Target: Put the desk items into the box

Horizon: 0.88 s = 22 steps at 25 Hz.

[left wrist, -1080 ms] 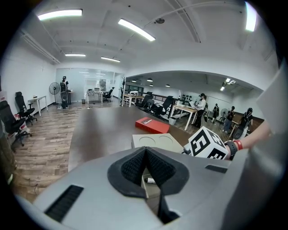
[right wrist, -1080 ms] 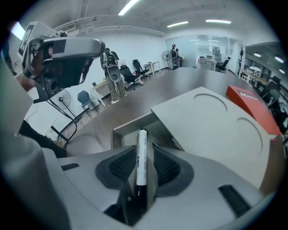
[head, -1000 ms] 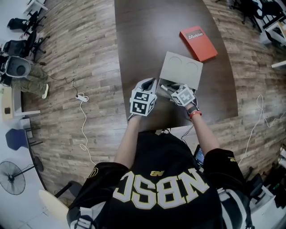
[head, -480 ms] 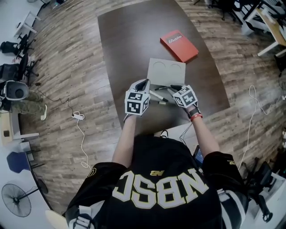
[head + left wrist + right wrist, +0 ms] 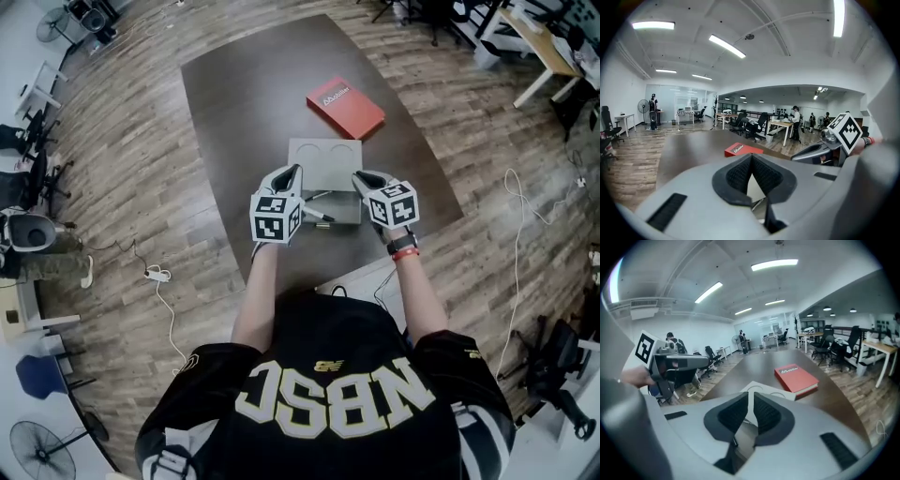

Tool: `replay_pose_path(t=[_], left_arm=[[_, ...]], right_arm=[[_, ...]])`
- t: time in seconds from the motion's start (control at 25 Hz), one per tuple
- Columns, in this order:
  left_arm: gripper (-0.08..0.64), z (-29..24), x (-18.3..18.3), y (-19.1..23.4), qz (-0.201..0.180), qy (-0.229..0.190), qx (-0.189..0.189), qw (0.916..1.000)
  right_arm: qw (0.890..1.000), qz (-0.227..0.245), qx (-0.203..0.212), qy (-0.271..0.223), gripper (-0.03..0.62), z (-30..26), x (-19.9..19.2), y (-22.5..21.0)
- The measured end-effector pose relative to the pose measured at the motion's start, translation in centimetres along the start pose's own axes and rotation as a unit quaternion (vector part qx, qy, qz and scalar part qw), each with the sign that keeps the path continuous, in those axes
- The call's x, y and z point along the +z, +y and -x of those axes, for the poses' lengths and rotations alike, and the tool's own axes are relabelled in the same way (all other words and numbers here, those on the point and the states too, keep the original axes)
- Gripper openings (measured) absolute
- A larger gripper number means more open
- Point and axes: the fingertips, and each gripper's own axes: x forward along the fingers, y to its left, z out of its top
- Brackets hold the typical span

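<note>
Between the two grippers, at the near side of the dark surface (image 5: 234, 103), a grey box (image 5: 325, 159) is seen with its lid swung to the far side. A pen (image 5: 315, 215) lies at the box's near-left part; whether it rests fully inside cannot be told. A red book (image 5: 345, 106) lies just beyond the box, to the far right.

The pen is judged light, stiff and smooth, so it is likely to roll or to pivot if pinched near an end. It would best be taken across the barrel at its middle. The book is judged heavier, rigid and flat. A grip on one long edge would be needed, and sagging from the jaws should be expected.

The left gripper (image 5: 292, 172) is held at the box's near-left corner. Its jaws are seen together at the tips, with nothing made out between the pads. The right gripper (image 5: 750, 403) is held at the box's near-right side. Its jaws are closing, with only a thin gap left. Through that gap the box is seen, and no item is pressed by the pads.
</note>
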Motion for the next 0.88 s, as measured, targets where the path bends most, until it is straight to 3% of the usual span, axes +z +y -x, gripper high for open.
replay_pose_path(t=[0.36,0.56,0.88], left_arm=[[0.014,1.2,6.0,-0.4,-0.009,-0.064,0.002,0.9979],[0.014,2.3,8.9,-0.8,-0.021,-0.096,0.001,0.9952],[0.014,3.9,11.2,-1.7,-0.046,-0.156,0.019,0.9865]], right_arm=[[0.992,-0.021,-0.063,-0.105,0.009,4.9,6.0,-1.1],[0.981,0.003,-0.116,-0.157,0.009,8.4,9.3,-1.4],[0.961,0.025,-0.152,-0.230,0.009,12.4,12.4,-0.6]])
